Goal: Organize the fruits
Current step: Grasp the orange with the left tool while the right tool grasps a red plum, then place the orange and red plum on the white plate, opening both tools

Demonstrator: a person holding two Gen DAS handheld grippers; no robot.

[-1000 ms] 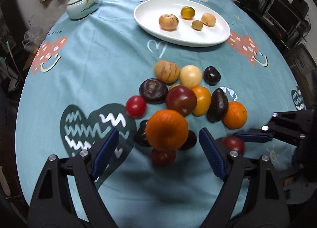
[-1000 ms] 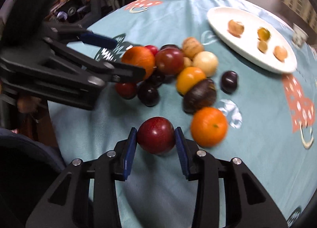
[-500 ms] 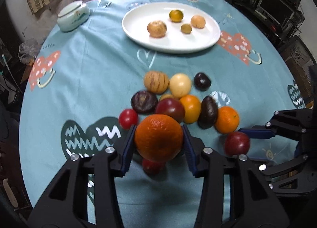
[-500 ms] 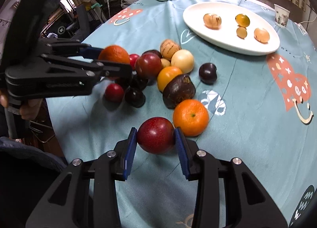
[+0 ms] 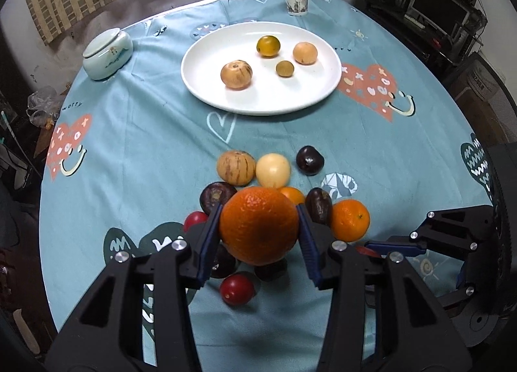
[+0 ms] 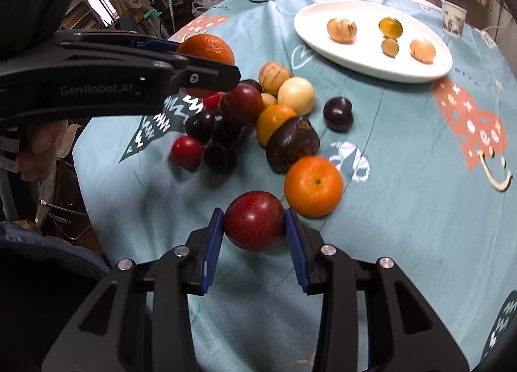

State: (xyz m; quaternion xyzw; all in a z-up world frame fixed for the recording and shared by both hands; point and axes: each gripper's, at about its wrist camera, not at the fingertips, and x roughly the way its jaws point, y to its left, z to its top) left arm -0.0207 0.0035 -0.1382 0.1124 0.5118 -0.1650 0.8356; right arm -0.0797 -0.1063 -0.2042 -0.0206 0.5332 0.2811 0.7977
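Left wrist view: left gripper (image 5: 258, 231) jaws clamp the orange (image 5: 258, 225); right gripper (image 6: 254, 221) jaws clamp the red plum (image 6: 253, 220). Lift both clear before heading for the plate (image 5: 206, 94) beyond the jaws.

Both grippers point steeply downward. The left gripper (image 5: 258, 231) has its jaws clamped on a large orange (image 5: 258, 225), lifted clear of the surface. The right gripper (image 6: 254, 221) grips a red fruit (image 6: 253, 220) between its blue pads.

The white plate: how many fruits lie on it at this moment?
4 on the white plate: a striped tan fruit at the front left, a yellow-green one at the back, a small olive one in the middle, a pale orange one at the right.
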